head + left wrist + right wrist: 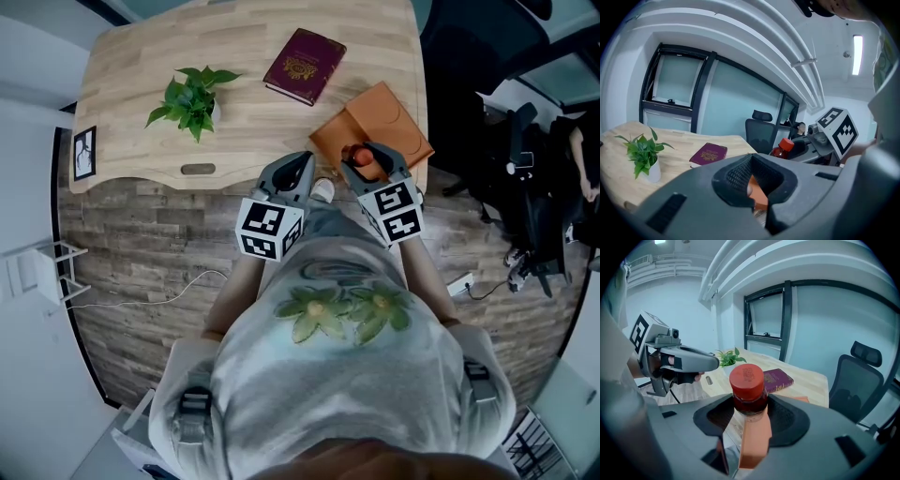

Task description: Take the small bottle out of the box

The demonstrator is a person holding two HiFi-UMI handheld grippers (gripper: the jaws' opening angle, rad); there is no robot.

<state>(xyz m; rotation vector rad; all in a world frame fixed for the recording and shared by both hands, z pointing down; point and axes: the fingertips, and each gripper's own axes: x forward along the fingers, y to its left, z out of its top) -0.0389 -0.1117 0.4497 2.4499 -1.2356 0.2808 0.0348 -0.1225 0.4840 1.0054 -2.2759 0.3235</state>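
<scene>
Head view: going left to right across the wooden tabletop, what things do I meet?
Framed picture → potted plant → maroon book → orange box at the table's right edge.

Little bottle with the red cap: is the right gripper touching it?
Touching. The right gripper view shows the right gripper with its jaws pressed against both sides of the small bottle, with no gap between them.
</scene>
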